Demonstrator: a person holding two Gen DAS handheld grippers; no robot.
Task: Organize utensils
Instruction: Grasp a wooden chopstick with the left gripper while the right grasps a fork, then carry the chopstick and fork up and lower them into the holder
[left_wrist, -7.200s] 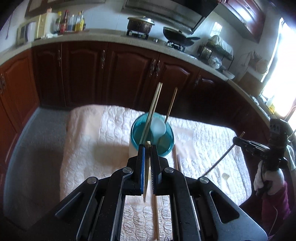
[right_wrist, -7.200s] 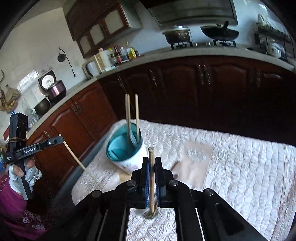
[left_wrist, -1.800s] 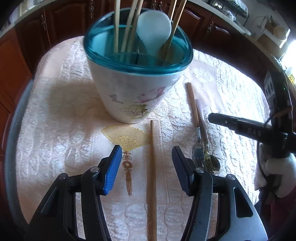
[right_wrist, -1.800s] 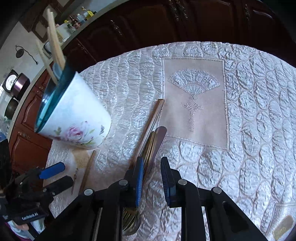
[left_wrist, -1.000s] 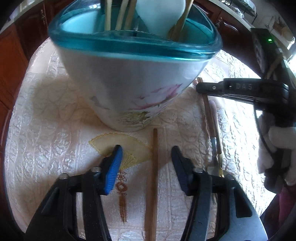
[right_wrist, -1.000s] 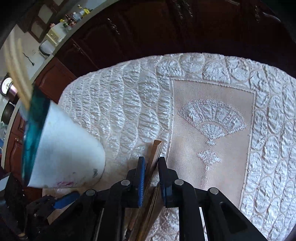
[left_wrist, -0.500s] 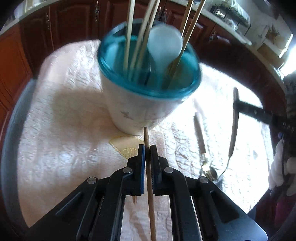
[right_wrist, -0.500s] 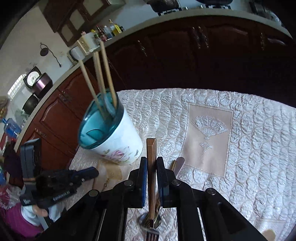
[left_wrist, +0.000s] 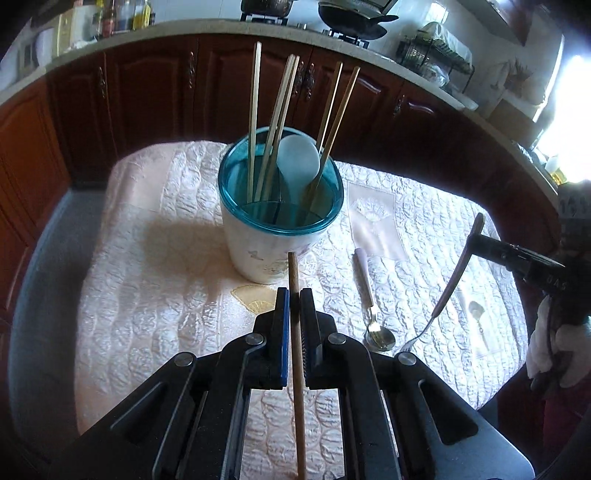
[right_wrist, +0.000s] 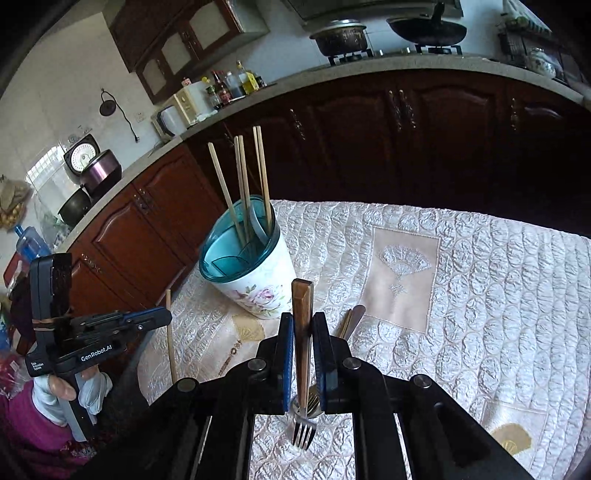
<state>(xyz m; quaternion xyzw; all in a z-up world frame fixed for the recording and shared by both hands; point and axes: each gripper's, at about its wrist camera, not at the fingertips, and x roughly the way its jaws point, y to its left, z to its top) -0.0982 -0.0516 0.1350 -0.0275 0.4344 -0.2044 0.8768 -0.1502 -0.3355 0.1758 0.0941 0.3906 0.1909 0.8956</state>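
Observation:
My left gripper (left_wrist: 294, 295) is shut on a single wooden chopstick (left_wrist: 295, 354), held off the cloth just in front of the utensil holder (left_wrist: 258, 254), a white flowered cup with a teal rim. The holder contains several chopsticks (left_wrist: 254, 122) and a white spoon (left_wrist: 297, 158). My right gripper (right_wrist: 303, 321) is shut on the wooden handle of a fork (right_wrist: 303, 302), whose tines (right_wrist: 304, 434) hang down over the cloth. A metal spoon (left_wrist: 365, 291) lies on the cloth to the right of the holder. The right wrist view shows the left gripper (right_wrist: 162, 317) with its chopstick (right_wrist: 170, 343).
A cream quilted cloth (left_wrist: 147, 258) covers the table. Dark wooden cabinets (right_wrist: 369, 140) and a counter with pots curve closely behind it. A gloved hand (right_wrist: 74, 391) holds the left gripper beyond the table's left edge. In the left wrist view the right gripper (left_wrist: 480, 245) hovers at the right.
The left jaws closed on the chopstick lying before the holder. Both grippers then rose away from the cloth, the left with the chopstick and the right with the fork.

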